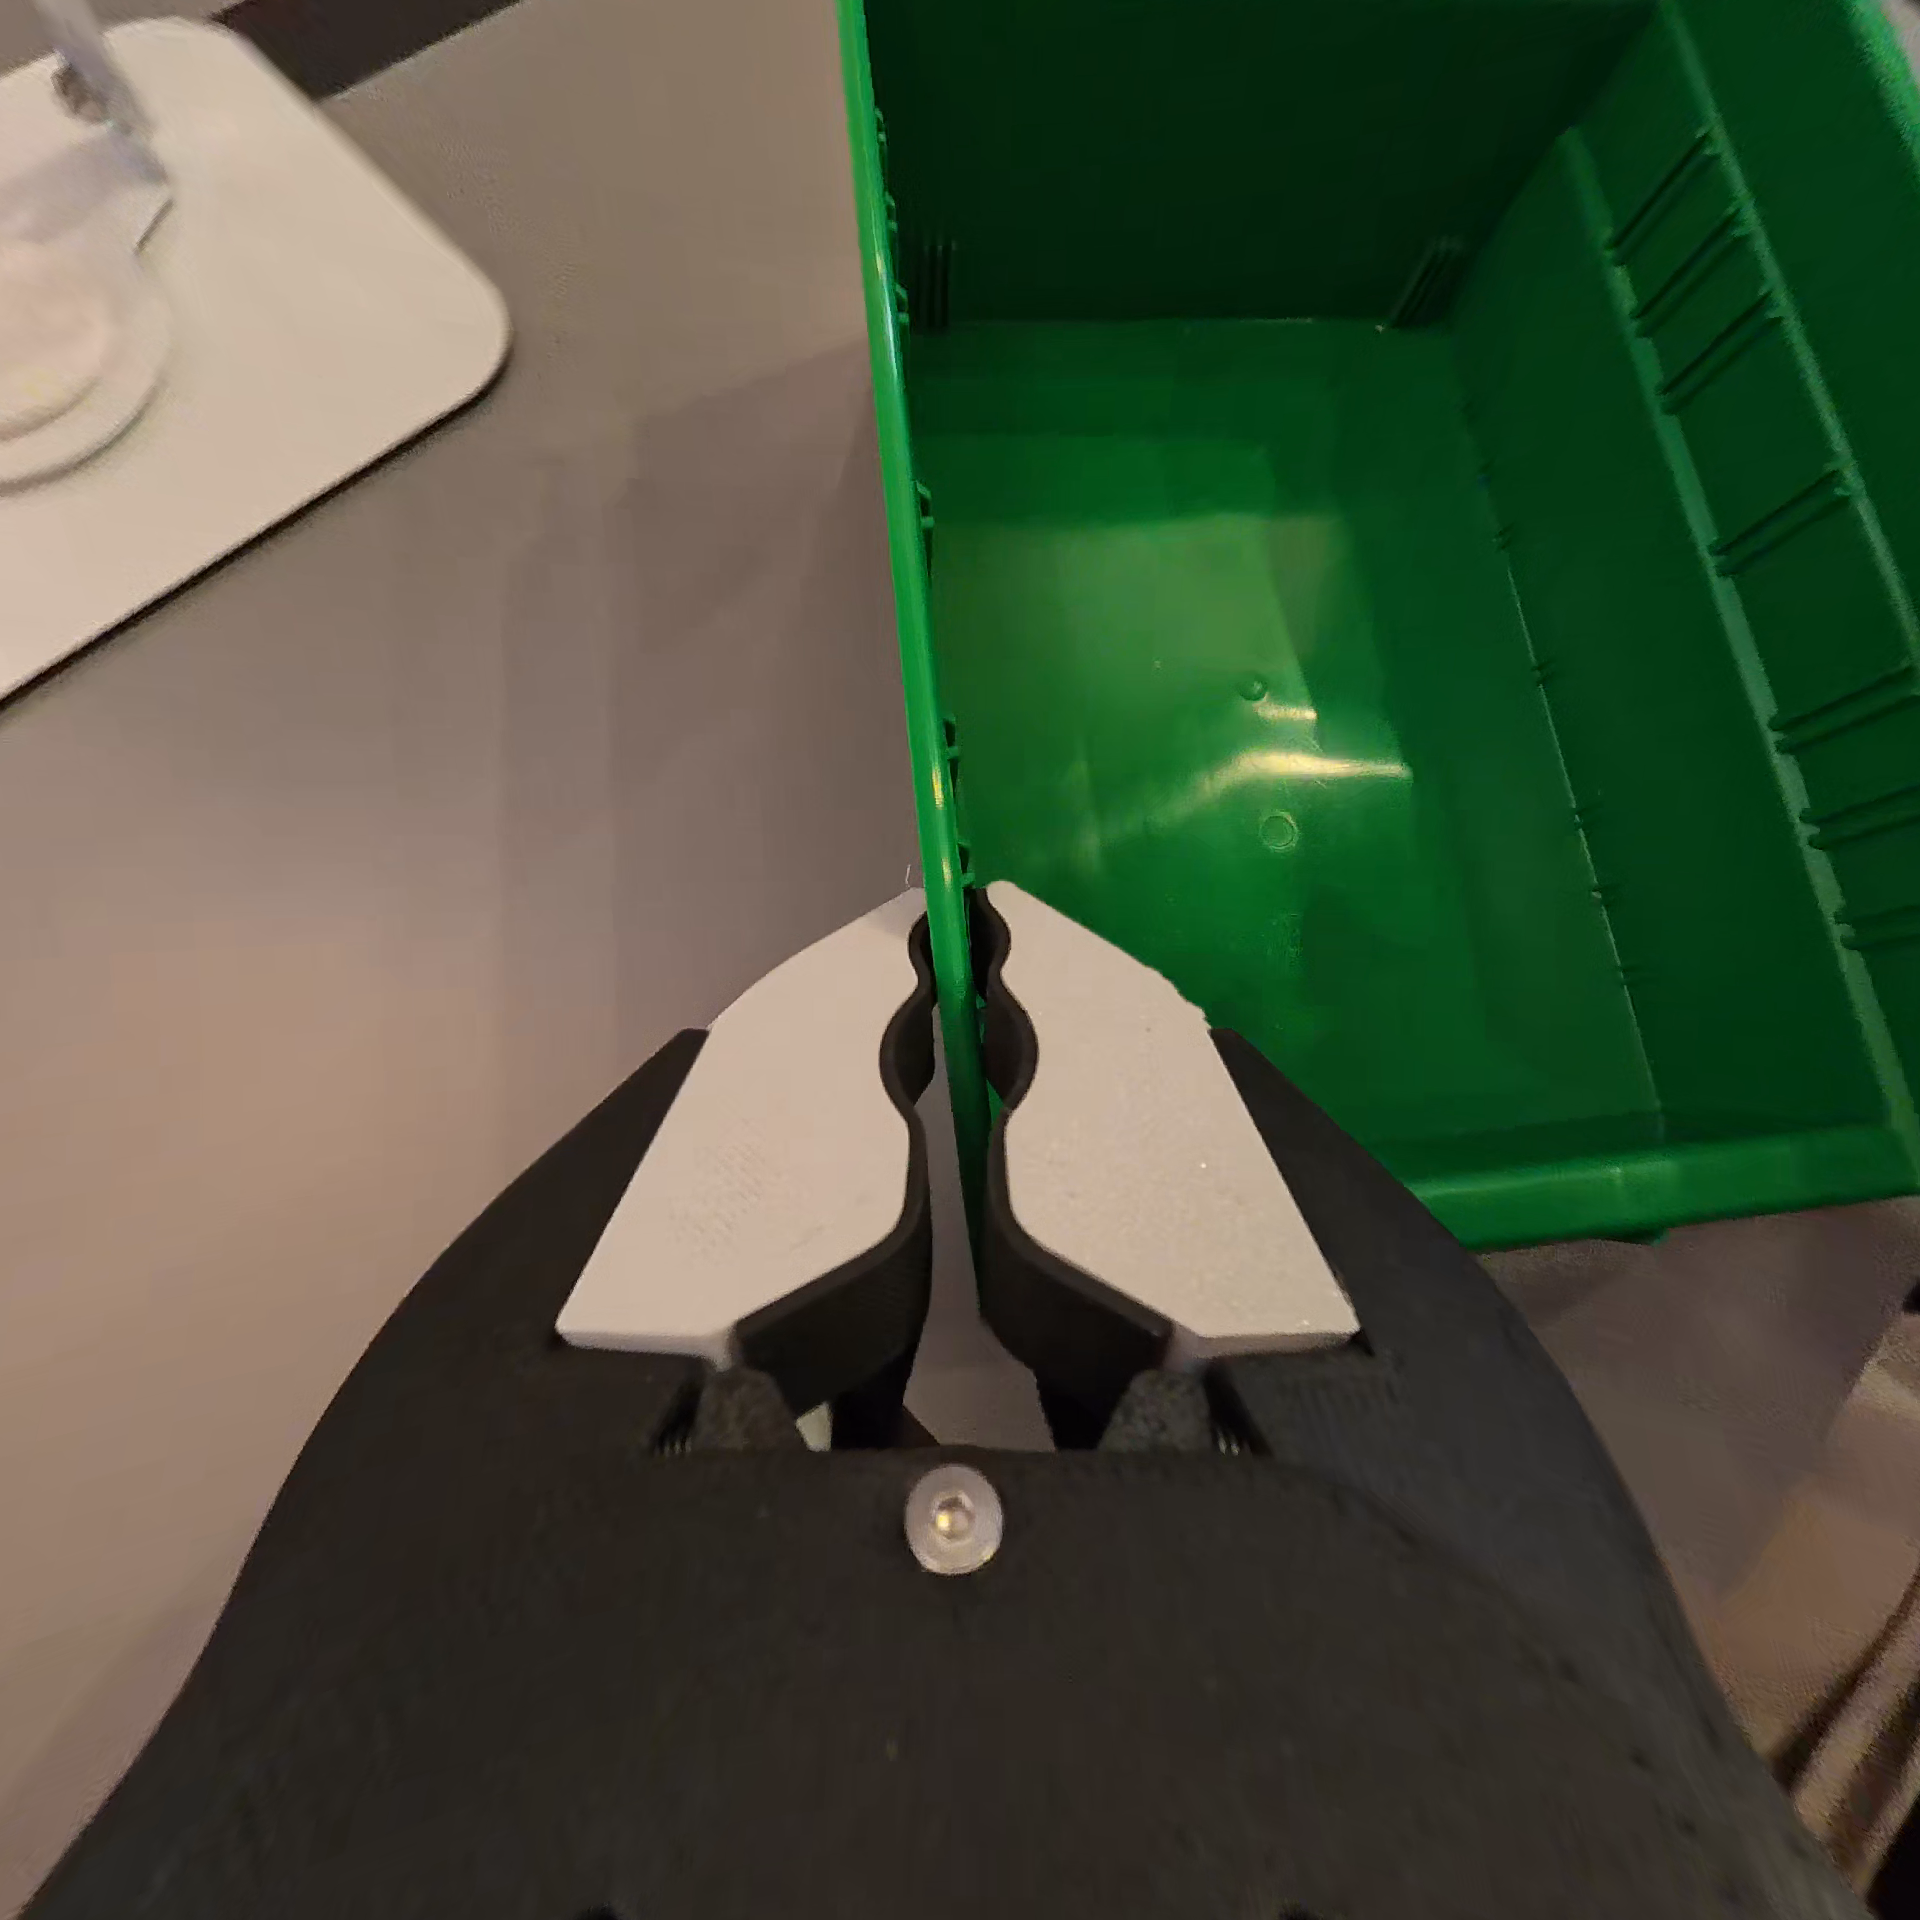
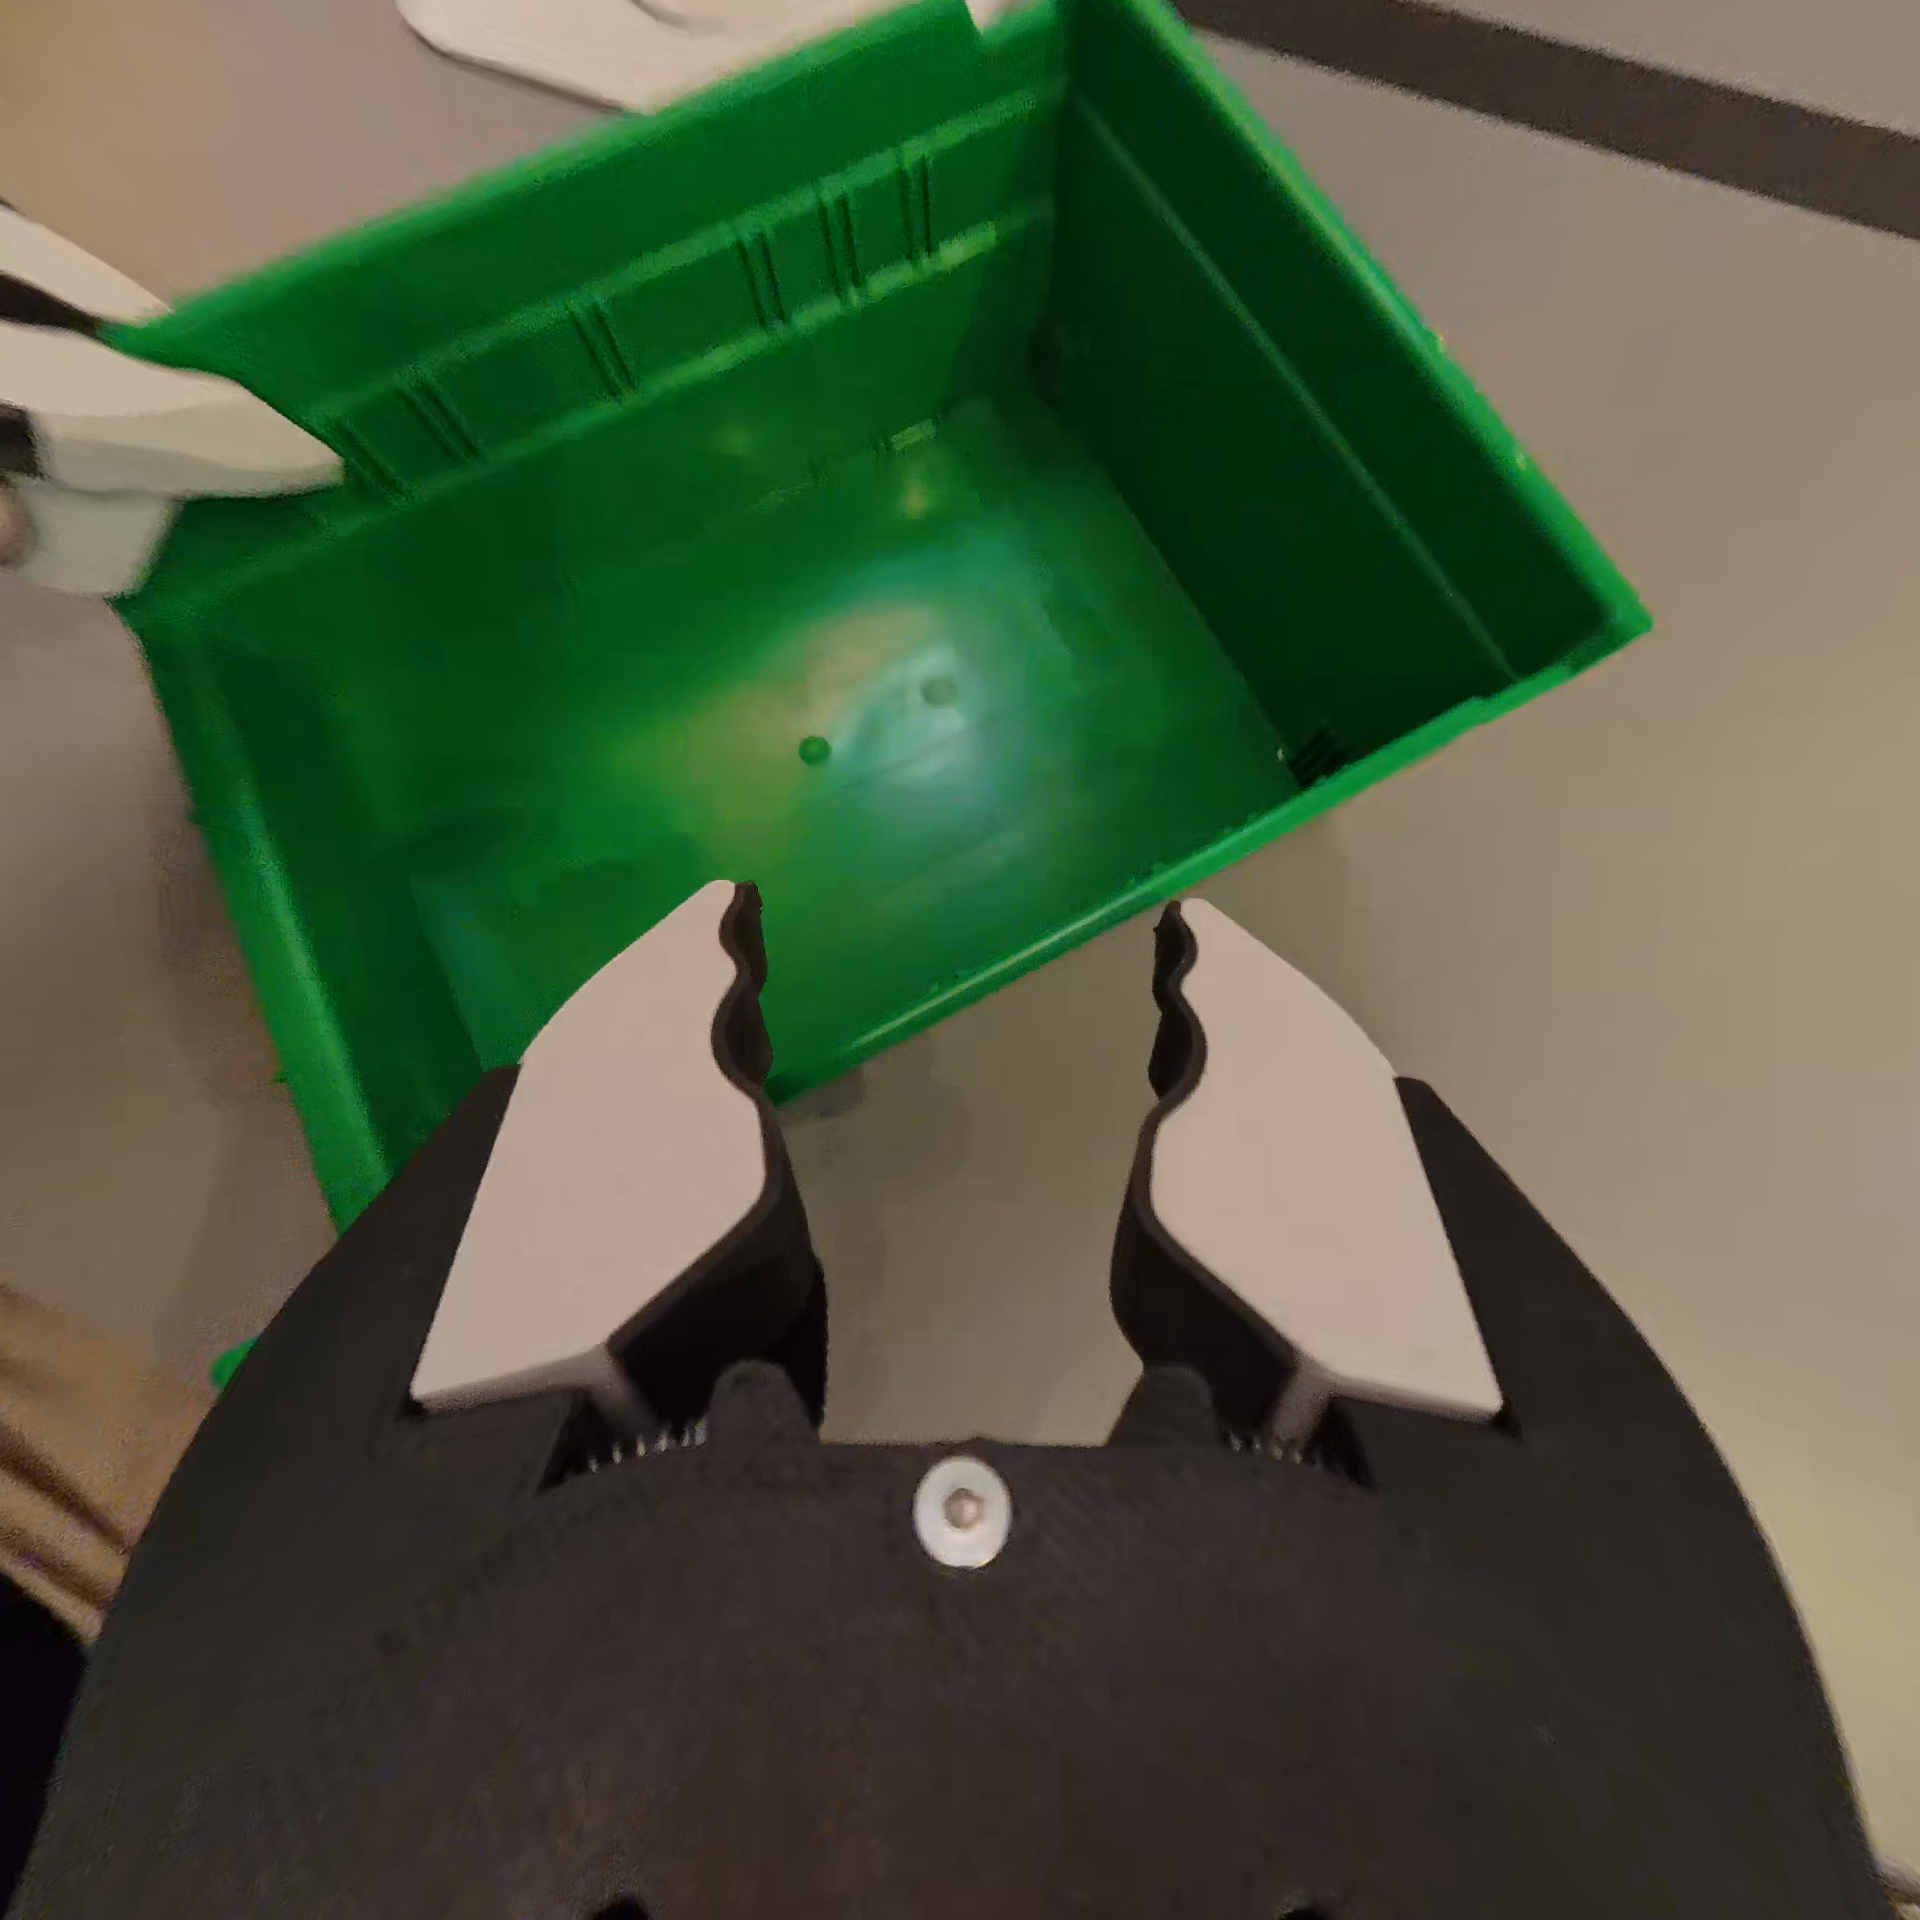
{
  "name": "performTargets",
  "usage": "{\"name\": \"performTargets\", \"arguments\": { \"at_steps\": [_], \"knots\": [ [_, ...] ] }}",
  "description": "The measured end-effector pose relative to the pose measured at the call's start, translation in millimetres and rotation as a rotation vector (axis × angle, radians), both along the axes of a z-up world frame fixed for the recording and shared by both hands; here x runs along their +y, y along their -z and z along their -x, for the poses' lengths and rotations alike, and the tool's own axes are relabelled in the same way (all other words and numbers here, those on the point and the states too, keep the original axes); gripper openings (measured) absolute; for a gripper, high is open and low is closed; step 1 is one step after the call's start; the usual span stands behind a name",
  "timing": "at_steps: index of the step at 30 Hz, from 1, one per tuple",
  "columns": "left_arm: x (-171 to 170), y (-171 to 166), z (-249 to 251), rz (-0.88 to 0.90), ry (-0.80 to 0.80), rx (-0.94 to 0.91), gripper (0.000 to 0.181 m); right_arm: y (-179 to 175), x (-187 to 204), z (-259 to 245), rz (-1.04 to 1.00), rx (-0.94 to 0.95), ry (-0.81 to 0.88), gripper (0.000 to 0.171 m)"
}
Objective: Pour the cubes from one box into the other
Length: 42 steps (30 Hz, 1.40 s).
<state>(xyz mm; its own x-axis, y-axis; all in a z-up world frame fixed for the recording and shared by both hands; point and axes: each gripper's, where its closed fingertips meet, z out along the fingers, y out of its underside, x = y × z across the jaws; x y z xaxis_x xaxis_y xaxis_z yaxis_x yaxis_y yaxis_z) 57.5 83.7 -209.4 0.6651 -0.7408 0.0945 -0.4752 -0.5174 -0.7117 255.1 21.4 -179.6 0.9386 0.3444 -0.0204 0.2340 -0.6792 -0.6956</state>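
1. We see the left gripper (image 1: 951, 904) clenched on the thin side wall of an empty, glossy green rectangular plastic box (image 1: 1195, 727), one white finger outside the wall and one inside, the rim running straight out ahead of the tips.

2. In the right wrist view the right gripper (image 2: 961, 904) hangs released, jaws spread wide with nothing between them, just above the near rim of the same green plastic box (image 2: 831, 675), which sits skewed ahead of it on the grey tabletop (image 2: 1610, 935).

3. Far to the left of the right tongs, the left gripper's white fingers (image 2: 187, 436) bite the box's ribbed wall near a corner.

4. No cubes show anywhere in either view, and the box floor is bare; the second box is out of sight.

5. To the left of the left tongs lie a pale rounded-corner mat (image 1: 260, 395) and a clear glass vessel (image 1: 62, 343) on it.

6. We judge the box is either just emptied or being positioned as the receiver; we cannot tell which.

7. The next move likely calls for the right tongs to close on the near rim, steadying the box evenly.
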Motion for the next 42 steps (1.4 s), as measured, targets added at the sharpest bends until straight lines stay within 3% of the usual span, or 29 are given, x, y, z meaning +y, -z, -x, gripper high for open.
{"name": "performTargets", "arguments": {
  "at_steps": [1, 5, 10, 17, 20, 28, 32, 35, 38, 42],
  "knots": [
    [-1, 0, -16, 0.011, 0.003, -0.027, 0.004, 2, -1, -13, 0.004, -0.015, 0.026, 0.066],
    [-13, 9, -76, 0.025, 0.001, -0.116, 0.018, 12, 0, -66, 0.044, -0.071, 0.119, 0.054],
    [-34, 8, -135, 0.022, 0.045, -0.199, 0.041, 15, 18, -139, 0.082, -0.212, 0.2, 0.014],
    [-43, 2, -175, 0.06, 0.036, -0.302, 0.066, 16, 77, -167, 0.075, -0.191, 0.13, 0.007],
    [-43, 0, -178, 0.083, -0.001, -0.351, 0.068, 16, 95, -166, 0.083, -0.213, 0.08, 0.006],
    [-62, -8, -174, 0.088, 0.087, -0.418, 0.072, 16, 93, -167, 0.094, -0.206, 0.034, 0.006],
    [-55, -61, -122, -0.202, 0.038, -0.47, 0.065, 16, 91, -167, 0.076, -0.238, 0.034, 0.007],
    [-46, -103, -56, -0.412, -0.018, -0.361, 0.063, 15, 90, -167, 0.079, -0.241, 0.028, 0.009],
    [-14, -129, 63, -0.574, -0.222, -0.175, 0.063, 13, 91, -170, 0.062, -0.257, 0.045, 0.019],
    [27, -139, 290, -0.713, -0.612, 0.216, 0.066, 4, 87, -172, 0.013, -0.302, 0.08, 0.027]
  ]
}}
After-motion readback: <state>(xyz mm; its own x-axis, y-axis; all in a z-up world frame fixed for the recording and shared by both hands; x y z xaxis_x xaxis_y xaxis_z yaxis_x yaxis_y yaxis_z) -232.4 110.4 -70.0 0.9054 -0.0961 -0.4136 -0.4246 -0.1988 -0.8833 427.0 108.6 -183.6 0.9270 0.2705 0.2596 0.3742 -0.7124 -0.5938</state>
